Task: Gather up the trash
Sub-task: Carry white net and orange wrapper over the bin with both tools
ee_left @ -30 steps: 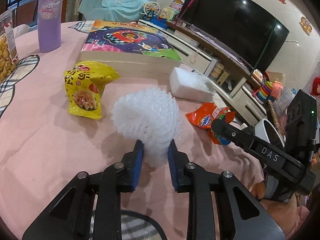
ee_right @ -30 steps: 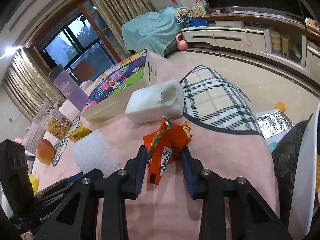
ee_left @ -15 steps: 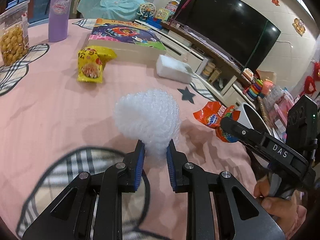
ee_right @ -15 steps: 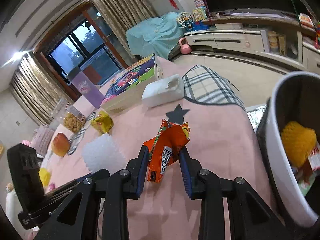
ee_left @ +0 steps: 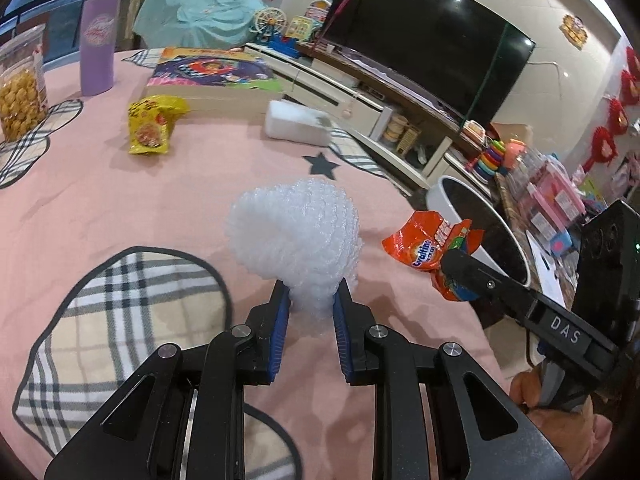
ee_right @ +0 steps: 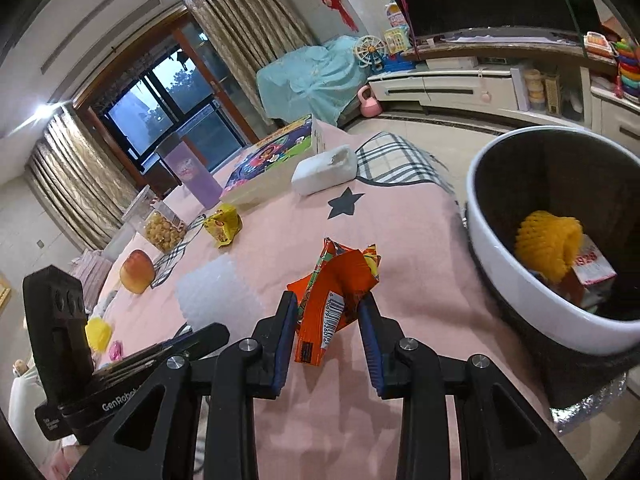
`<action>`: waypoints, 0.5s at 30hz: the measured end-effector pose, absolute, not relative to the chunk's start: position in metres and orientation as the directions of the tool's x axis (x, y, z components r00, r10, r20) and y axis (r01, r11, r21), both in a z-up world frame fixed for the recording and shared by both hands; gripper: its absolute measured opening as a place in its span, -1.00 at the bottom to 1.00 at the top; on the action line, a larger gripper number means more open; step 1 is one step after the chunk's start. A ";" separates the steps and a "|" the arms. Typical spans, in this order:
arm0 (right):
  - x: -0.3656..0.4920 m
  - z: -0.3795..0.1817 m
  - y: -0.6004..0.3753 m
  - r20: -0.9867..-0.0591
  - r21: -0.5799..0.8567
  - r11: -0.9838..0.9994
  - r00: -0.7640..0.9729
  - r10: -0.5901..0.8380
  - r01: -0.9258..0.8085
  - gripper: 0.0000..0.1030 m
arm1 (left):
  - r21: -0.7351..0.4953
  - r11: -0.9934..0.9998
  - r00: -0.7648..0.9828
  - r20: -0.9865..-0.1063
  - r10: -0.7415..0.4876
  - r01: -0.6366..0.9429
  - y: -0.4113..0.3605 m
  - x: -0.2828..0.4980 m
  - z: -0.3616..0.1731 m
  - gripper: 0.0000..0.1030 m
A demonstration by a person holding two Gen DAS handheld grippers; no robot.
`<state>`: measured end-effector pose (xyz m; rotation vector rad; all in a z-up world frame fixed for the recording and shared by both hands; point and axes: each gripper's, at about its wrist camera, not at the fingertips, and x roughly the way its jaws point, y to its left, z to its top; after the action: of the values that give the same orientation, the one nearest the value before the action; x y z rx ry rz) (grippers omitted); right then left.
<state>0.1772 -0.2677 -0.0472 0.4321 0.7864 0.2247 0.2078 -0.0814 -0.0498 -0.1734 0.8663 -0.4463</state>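
Note:
My left gripper (ee_left: 309, 303) is shut on a white foam net (ee_left: 298, 232) and holds it above the pink tablecloth. My right gripper (ee_right: 328, 312) is shut on an orange snack wrapper (ee_right: 334, 292), also held above the table; the wrapper shows in the left wrist view (ee_left: 430, 246). A white trash bin (ee_right: 516, 280) with a black liner stands to the right, off the table edge, and holds a yellow foam net (ee_right: 546, 242) and other trash. The foam net also shows in the right wrist view (ee_right: 214, 292). A yellow snack bag (ee_left: 154, 128) lies farther back on the table.
A white foam block (ee_left: 296, 126), a colourful box (ee_left: 212, 76), a purple tumbler (ee_left: 98, 54), a snack jar (ee_left: 18, 92) and an apple (ee_right: 136, 276) sit on the table. A TV (ee_left: 432, 44) and cabinet stand behind.
Both grippers have pulled back toward the table's near edge with their loads. The bin has come into full view on the right, closer to the right gripper.

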 end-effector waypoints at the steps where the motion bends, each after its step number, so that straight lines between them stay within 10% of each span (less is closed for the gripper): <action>1: 0.174 -0.046 -0.270 -0.631 0.455 0.890 0.692 0.350 -0.034 -0.39 | -0.323 0.893 0.562 -0.695 -0.449 0.313 -0.084 0.207 -0.049 -0.61; 15: 0.139 -0.034 -0.310 -0.599 0.457 0.889 0.749 0.285 0.027 -0.39 | -0.281 0.865 0.535 -0.693 -0.483 0.416 -0.138 0.188 -0.033 -0.61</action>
<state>0.1388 -0.3100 -0.0341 0.4630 0.7169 0.1465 0.1880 -0.1384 -0.0326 -0.0852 0.8515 -0.5363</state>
